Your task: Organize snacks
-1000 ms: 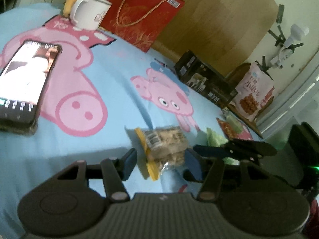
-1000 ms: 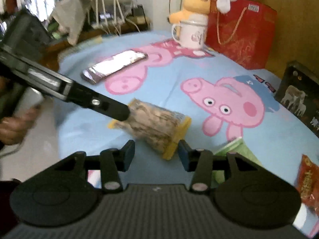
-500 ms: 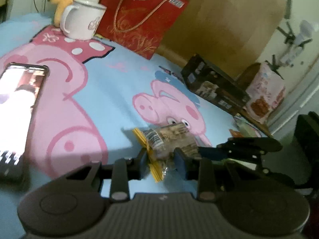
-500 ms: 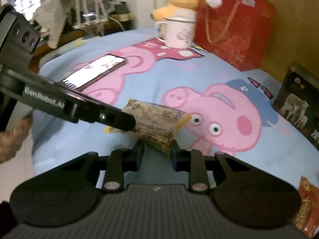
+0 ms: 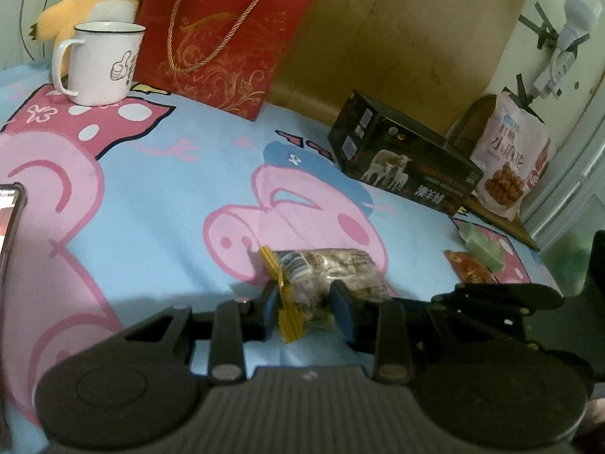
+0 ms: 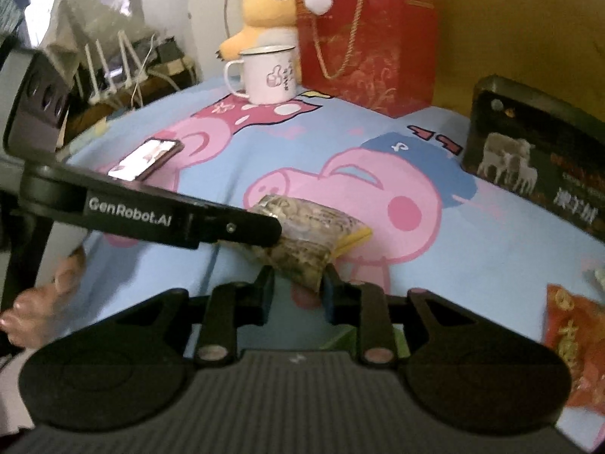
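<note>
Both grippers closed on the same item. Left gripper (image 5: 305, 308): jaws have just been closing, now pinching the yellow-sealed end of the nut snack pack (image 5: 325, 272). Right gripper (image 6: 295, 290): also just closed, pads clamping the pack's other end (image 6: 302, 234); the left tool's finger reaches in from 9 o'clock onto the same pack. Pack sits at cloth level on the pig-print sheet (image 5: 159, 196), centre of the left view; can't tell if it's lifted.

Progress, my read: early. One pack gripped, nothing visibly sorted yet.

Still loose:
- red snack packet (image 5: 467, 268) and green packet (image 5: 484, 247), touching, at 3 o'clock from the pack
- pink snack bag (image 5: 508, 166) upright at 2 o'clock, just beside the dark sheep box (image 5: 404, 166)

Red gift bag (image 5: 223, 38) stands at 11 o'clock, well apart. No destination is evident; the box or bag could be it, unconfirmed.

Non-snack clutter: white mug (image 5: 102, 62), phone (image 6: 145, 159).
</note>
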`<action>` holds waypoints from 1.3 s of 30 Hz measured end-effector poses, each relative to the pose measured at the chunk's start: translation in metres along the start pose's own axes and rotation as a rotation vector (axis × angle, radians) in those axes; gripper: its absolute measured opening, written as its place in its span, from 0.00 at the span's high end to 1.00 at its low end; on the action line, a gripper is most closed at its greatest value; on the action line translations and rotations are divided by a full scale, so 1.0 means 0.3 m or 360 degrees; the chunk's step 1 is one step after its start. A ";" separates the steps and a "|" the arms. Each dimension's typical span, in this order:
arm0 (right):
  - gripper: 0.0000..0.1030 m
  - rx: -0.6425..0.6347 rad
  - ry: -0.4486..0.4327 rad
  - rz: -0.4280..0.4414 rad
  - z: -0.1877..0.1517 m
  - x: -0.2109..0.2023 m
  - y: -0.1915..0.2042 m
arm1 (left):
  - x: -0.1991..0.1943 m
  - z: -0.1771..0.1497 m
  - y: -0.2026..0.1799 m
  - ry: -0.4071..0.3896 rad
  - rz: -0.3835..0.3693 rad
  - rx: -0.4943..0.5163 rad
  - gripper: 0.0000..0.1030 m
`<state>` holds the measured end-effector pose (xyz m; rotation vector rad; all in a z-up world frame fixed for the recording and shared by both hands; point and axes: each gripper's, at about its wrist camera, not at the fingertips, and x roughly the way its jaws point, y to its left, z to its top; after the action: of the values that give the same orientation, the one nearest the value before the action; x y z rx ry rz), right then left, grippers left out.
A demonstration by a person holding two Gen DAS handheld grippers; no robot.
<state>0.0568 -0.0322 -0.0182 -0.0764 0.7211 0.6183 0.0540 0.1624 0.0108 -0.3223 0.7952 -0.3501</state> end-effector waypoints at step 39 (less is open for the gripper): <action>0.69 0.0194 -0.0246 -0.0124 -0.084 -0.040 0.028 | 0.006 -0.045 -0.165 -0.0084 0.0422 0.0369 0.65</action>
<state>0.0302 -0.0384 -0.0283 0.0554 0.6017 0.4988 0.0360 0.1155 0.0208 -0.0076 0.7268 -0.1810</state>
